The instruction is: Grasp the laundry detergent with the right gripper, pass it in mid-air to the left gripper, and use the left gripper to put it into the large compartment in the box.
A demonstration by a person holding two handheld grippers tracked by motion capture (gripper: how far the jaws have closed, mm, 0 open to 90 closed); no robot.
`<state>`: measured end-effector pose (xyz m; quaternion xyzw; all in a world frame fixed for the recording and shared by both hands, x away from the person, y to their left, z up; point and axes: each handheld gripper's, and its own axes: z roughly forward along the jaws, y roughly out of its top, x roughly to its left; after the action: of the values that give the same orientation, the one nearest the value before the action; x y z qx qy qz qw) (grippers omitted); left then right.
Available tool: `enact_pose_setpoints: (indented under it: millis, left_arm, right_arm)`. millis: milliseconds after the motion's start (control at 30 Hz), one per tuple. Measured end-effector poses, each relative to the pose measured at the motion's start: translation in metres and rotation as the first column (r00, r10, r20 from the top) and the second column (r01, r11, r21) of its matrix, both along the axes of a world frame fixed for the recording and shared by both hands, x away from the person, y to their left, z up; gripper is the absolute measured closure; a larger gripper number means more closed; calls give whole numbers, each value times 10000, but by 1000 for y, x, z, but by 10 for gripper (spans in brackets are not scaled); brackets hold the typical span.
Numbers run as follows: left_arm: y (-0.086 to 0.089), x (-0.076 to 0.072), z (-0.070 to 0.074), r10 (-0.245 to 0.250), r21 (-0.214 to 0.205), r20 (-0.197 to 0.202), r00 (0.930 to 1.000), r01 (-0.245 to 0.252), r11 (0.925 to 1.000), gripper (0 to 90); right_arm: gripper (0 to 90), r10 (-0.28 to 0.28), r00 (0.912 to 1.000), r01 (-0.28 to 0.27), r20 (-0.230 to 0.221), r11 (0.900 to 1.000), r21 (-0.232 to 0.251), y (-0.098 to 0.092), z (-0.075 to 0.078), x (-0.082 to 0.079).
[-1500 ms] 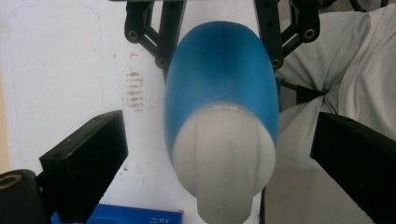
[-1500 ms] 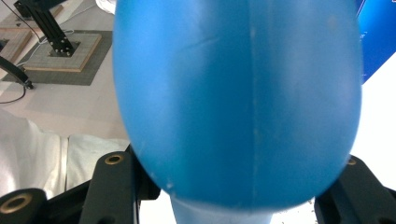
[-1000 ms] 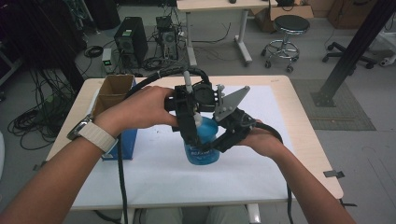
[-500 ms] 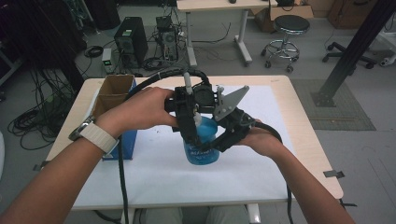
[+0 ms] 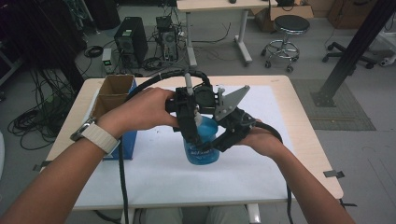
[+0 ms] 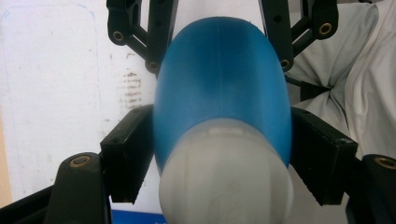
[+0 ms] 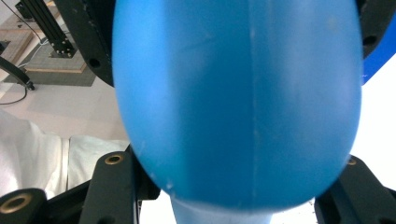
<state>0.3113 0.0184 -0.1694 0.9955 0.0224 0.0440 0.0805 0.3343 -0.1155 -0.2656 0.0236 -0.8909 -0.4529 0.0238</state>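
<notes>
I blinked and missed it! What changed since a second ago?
The left gripper has just been closing on the top of the blue bottle, its jaws now against both sides. The right gripper kept its grip on the bottle; both hands and the bottle stayed put.

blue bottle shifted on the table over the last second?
No. In the high view the blue bottle sits at the same spot relative to the cardboard box and the table's edge.

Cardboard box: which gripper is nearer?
Left. The left gripper sits above the blue bottle, closest to the cardboard box at the table's left edge; the right gripper grips the bottle's far side.
</notes>
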Motion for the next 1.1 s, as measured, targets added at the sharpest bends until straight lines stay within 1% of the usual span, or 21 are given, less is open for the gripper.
enact_pose_setpoints:
  millis: [167, 267, 333, 367, 433, 467, 500, 767, 933, 1100]
  left_arm:
    - [0, 0, 0, -19, -10, 2, 10000, 19, 10000, 302]
    - [0, 0, 0, -31, -3, 12, 10000, 31, 10000, 329]
    - [0, 0, 0, -38, -3, 41, 10000, 38, 10000, 367]
    - [0, 0, 0, -28, -52, 54, 10000, 29, 10000, 367]
    - [0, 0, 0, -34, 19, 19, 10000, 34, 10000, 374]
    - [0, 1, 0, -102, 26, 99, 9999, 102, 9999, 374]
    - [0, 0, 0, -93, 44, 76, 9999, 93, 9999, 375]
    - [-1, -2, 1, -125, -55, 294, 9995, 126, 9999, 382]
    - [-4, -4, 0, -177, 109, 351, 9992, 173, 9998, 384]
    - [-4, -5, 2, -181, 30, 398, 9990, 180, 9998, 386]
  right_arm:
    - [442, -4, 10000, 4, 15, 10000, 2, 0, 0, 0]
    - [443, -2, 10000, 2, 12, 10000, -20, 0, 0, 0]
    - [443, 17, 10000, -17, 46, 10000, -8, 0, 0, 0]
    - [443, 17, 10000, -17, 46, 10000, -8, 0, 0, 0]
    - [443, 29, 10000, -29, 67, 10000, 0, 1, 0, 0]
    - [443, 23, 10000, -23, 41, 10000, 5, 1, -1, 0]
    - [443, 38, 9999, -38, 98, 10000, -9, 1, -1, 0]
    - [444, 24, 9999, -25, 124, 10000, 30, -1, 0, -1]
    - [444, -18, 9997, 20, 247, 10000, -68, -1, 0, -3]
    - [442, -34, 9995, 34, 321, 10000, -3, -2, 1, -3]
